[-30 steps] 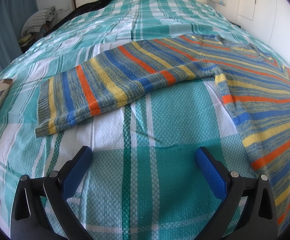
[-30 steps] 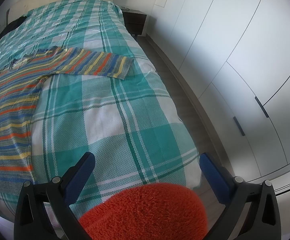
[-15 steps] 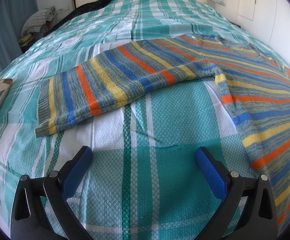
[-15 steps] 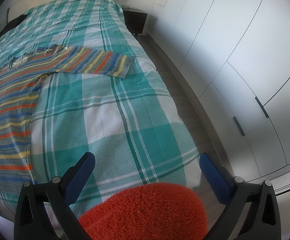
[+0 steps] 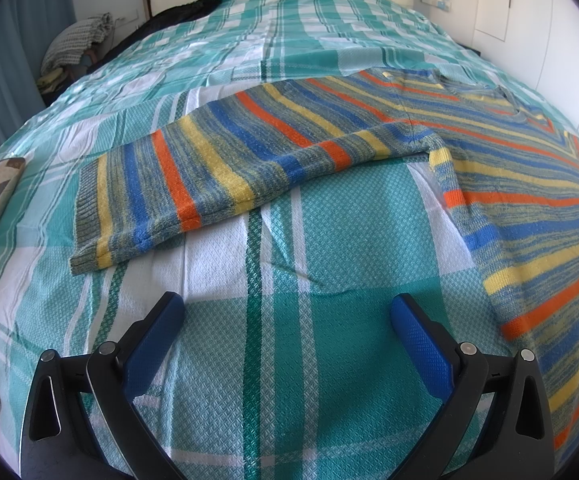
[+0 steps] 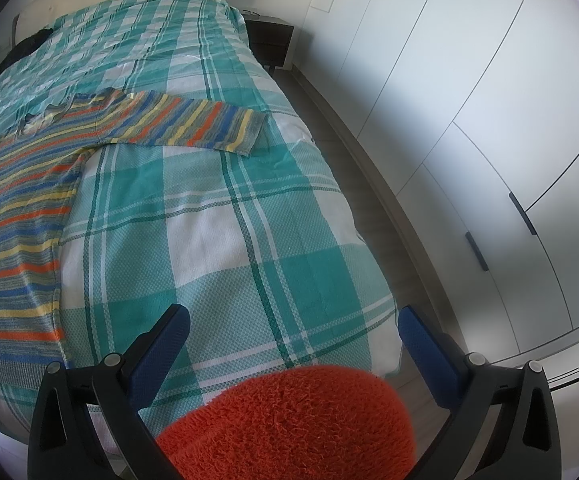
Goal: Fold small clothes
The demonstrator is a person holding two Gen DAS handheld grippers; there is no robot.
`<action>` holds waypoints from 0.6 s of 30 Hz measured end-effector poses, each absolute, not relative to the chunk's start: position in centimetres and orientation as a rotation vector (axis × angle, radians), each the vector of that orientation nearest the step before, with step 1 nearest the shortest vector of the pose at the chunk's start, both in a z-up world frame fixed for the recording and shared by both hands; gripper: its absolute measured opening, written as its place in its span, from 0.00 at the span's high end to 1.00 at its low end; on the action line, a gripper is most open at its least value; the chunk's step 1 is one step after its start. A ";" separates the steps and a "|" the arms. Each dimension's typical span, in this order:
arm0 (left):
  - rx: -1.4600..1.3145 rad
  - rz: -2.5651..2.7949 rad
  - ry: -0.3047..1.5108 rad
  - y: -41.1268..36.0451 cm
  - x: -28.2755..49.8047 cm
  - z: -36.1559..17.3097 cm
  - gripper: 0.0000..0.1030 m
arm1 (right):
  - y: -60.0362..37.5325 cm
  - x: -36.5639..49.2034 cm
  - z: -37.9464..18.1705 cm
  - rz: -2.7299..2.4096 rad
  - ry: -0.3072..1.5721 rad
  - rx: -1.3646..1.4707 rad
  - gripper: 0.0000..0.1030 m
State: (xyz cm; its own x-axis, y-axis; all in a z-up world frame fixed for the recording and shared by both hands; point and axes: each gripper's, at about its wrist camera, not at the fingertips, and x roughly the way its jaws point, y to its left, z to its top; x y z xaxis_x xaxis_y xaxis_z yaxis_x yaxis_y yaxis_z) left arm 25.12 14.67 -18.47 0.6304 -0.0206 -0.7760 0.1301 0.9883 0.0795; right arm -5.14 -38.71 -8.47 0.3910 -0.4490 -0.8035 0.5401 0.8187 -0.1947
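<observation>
Both tools (image 5: pixel 287 320) (image 6: pixel 293 330) gape over bedspread (image 5: pixel 329 240) beside sweater (image 5: pixel 529 208)

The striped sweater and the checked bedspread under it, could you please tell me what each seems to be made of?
The striped sweater looks like knitted yarn, matte and soft: a ribbed cuff and marled grey strands between the orange, blue and yellow bands. Wool or acrylic cannot be told.

The checked bedspread looks like woven, cotton-like cloth, matte, with a small waffle-like raised texture.
</observation>
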 end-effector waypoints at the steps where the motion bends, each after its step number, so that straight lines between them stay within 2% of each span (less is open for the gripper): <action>1: 0.132 -0.087 0.885 14.7 25.1 -18.5 0.00 | -38.7 -5.1 -8.5 -0.630 0.985 0.104 0.01; 18: 0.140 -0.083 0.890 14.5 25.2 -18.5 0.00 | -38.8 -5.4 -8.5 -0.620 0.967 0.116 0.00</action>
